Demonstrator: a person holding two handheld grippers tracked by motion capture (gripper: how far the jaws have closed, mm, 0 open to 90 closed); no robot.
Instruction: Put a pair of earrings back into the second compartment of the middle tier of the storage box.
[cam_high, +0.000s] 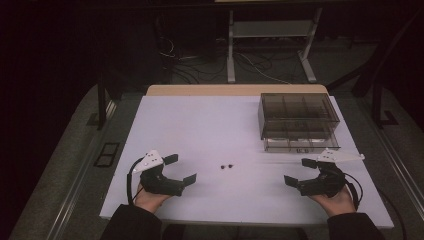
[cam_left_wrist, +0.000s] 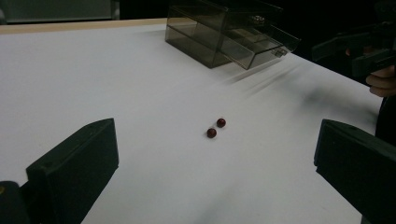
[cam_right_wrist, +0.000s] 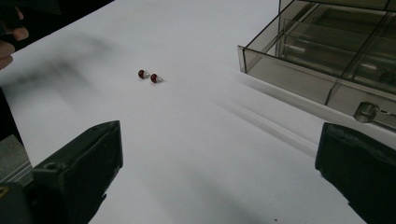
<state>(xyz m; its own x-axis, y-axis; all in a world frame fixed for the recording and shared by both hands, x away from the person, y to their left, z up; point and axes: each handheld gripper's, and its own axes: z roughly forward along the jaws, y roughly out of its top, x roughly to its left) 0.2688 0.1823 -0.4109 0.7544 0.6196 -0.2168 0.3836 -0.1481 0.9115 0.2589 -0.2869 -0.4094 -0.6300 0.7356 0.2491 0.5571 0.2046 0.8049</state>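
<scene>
Two small dark red beads (cam_high: 226, 166) lie side by side on the white board (cam_high: 200, 125), midway between my hands; they also appear in the left gripper view (cam_left_wrist: 216, 128) and in the right gripper view (cam_right_wrist: 150, 76). My left gripper (cam_high: 180, 168) rests at the near left, jaws wide apart and empty, pointing toward the beads. At the near right my right gripper (cam_high: 299, 171) stands open as well, nothing between its jaws. A smoky clear drawer box (cam_high: 297, 120) sits at the back right with its lower drawer (cam_right_wrist: 327, 70) pulled out.
The board lies on a wooden table whose far edge (cam_high: 235, 90) shows behind it. A white desk frame and cables (cam_high: 270, 55) stand on the dark floor beyond. In the left gripper view the other hand and its gripper (cam_left_wrist: 369, 51) appear at the far right.
</scene>
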